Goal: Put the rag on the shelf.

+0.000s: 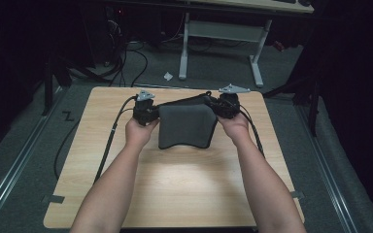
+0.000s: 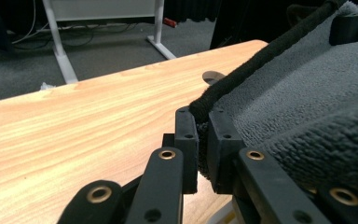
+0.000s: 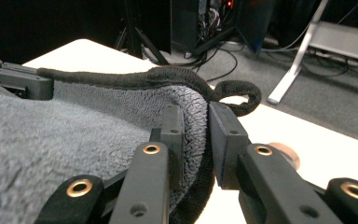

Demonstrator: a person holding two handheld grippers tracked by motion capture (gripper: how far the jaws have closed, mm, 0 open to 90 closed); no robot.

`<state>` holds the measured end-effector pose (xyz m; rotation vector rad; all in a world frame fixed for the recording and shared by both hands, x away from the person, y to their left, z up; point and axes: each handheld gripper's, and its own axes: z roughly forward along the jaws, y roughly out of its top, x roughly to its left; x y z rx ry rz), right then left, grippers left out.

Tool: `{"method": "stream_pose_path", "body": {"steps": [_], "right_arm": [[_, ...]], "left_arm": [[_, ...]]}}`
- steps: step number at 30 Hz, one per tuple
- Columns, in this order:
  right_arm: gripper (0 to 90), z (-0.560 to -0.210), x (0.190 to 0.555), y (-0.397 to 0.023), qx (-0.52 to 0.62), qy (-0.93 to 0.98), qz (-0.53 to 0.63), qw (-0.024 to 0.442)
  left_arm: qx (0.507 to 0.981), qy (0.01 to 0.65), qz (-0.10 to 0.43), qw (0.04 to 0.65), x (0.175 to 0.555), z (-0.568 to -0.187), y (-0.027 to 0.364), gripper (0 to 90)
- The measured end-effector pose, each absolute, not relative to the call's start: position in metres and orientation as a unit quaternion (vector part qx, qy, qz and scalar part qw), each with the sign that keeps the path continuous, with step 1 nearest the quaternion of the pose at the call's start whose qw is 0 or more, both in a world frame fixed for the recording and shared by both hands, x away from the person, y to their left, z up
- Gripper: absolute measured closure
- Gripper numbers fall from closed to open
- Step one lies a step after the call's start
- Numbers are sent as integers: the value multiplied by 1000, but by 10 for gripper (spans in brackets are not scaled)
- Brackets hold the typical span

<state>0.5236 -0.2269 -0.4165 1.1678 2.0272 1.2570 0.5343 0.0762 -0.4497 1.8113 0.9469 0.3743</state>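
Grey towel [image 1: 184, 127] was held stretched between both grippers above the far half of the wooden table [image 1: 175, 189]. Left gripper [image 2: 204, 126] had its jaws clamped on the towel's left corner, pinching the black trimmed edge. Right gripper [image 3: 196, 122] had its jaws clamped on the right corner, beside a small black hanging loop [image 3: 237, 95]. Lower towel edge hung toward the person. White desk frame [image 1: 221, 43] stood on the carpet beyond the table.
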Motion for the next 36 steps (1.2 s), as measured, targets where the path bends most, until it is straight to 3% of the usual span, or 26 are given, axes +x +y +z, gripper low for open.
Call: {"method": "stream_pose_path", "body": {"steps": [27, 30, 34, 36], "right_arm": [[750, -447, 521, -235, 453, 727, 480, 188], [689, -447, 521, -237, 459, 724, 479, 189], [559, -447, 523, -244, 481, 712, 473, 194], [536, -446, 524, -246, 485, 710, 470, 200]], "left_arm": [[767, 388, 135, 492, 522, -470, 78, 836], [766, 392, 126, 493, 522, -470, 79, 809], [764, 405, 128, 485, 523, -470, 81, 697], [768, 403, 132, 480, 523, -470, 81, 707]]}}
